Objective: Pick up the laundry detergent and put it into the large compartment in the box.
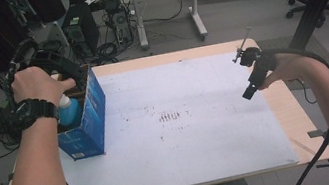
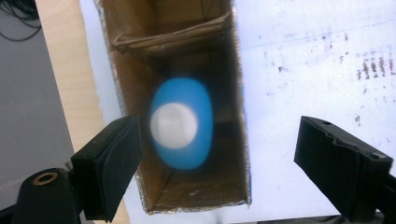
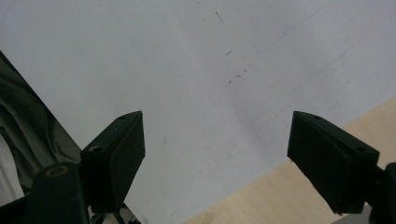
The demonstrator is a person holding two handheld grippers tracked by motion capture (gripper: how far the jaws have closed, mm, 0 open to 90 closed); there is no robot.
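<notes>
**Bottle dropped in box, left gripper clearing**

Okay, I'm reading the blue carton (image 1: 86, 116) as the landmark, sitting at the left edge of the white mat (image 1: 182, 120). The bottle (image 2: 181, 123), blue with a white cap, is standing upright inside the carton's nearer compartment, on the near side of the cardboard divider (image 2: 173, 35). From the high view its cap and shoulder are just poking above the carton rim (image 1: 68, 108).

The left gripper (image 2: 217, 163) is hovering directly over the carton's open top, looking straight down. Its jaws are standing wide apart with nothing pressed between the pads; the bottle is lying below them, untouched. I'm judging that as a release: the bottle is resting on its own, so the jaws are spread to clear the cap on the way out.

The right gripper (image 1: 249, 89) is idling far across the mat from the carton, near the mat's right edge, jaws splayed wide and gripping nothing. Probably parked there to stay out of the way.
</notes>
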